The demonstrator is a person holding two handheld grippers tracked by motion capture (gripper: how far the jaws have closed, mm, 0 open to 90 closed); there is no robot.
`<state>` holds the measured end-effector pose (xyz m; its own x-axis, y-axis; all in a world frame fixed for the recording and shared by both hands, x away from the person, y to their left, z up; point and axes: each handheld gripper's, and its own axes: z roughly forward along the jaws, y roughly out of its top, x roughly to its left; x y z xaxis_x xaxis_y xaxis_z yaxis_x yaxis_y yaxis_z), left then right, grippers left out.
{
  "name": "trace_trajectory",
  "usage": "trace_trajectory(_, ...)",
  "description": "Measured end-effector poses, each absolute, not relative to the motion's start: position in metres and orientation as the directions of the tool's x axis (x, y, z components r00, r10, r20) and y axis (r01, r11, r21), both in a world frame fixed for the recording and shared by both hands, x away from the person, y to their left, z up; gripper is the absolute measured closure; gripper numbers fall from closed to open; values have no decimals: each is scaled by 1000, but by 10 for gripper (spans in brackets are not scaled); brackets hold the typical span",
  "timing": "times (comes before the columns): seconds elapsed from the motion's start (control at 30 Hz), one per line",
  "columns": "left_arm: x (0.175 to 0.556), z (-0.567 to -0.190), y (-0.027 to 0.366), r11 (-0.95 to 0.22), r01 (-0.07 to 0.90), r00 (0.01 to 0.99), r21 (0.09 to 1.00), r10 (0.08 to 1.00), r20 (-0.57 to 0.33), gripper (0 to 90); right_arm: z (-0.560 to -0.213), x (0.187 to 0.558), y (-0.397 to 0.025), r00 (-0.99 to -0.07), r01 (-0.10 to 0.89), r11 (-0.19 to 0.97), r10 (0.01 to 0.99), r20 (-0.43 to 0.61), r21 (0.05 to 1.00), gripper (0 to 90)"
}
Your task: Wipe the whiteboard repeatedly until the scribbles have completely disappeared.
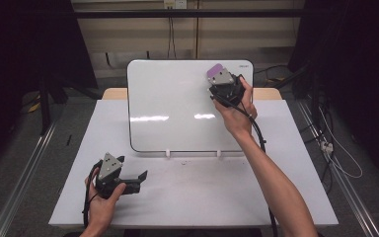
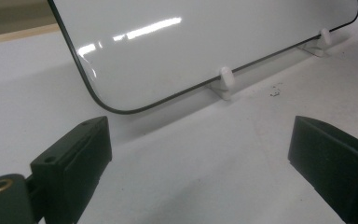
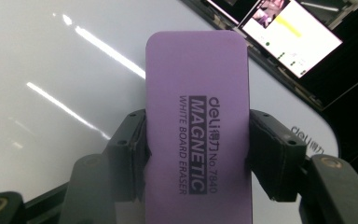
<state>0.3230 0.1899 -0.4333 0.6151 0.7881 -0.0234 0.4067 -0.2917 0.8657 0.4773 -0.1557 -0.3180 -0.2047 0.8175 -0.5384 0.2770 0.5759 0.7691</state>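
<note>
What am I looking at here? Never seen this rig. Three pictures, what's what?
No robot: a person holds a two-jaw hand gripper in each hand. The high view looks down on a white table from above the person's side. The other two come from cameras riding on each gripper, looking along its black fingers. A whiteboard stands propped on small white feet. The right gripper is shut on a purple magnetic whiteboard eraser, held at the board's upper right corner. The left gripper rests low near the table's front, open, holding nothing.
</note>
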Motion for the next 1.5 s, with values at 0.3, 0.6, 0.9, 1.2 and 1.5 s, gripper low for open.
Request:
trace_trajectory(0.3, 323, -434, 189, -304, 406, 621, 862, 784, -16, 59, -345, 460, -98, -302, 204, 652, 752, -586, 731, 418)
trace_trajectory(0.6, 323, -433, 189, -307, 401, 624, 863, 781, -12, 60, -372, 439, -45, -439, 132, 724, 655, -615, 677, 418)
trace_trajectory(0.9, 322, -433, 191, -306, 401, 624, 864, 781, -13, 60, -357, 454, -61, -401, 162, 663, 721, -565, 731, 418)
trace_trajectory(1.2, 323, -434, 192, -298, 404, 620, 865, 784, -20, 60, -329, 475, -106, -290, 215, 594, 797, -530, 775, 418)
trace_trajectory(1.5, 323, -434, 190, -305, 402, 623, 863, 782, -13, 60, -330, 468, -134, -306, 238, 527, 838, -452, 816, 418)
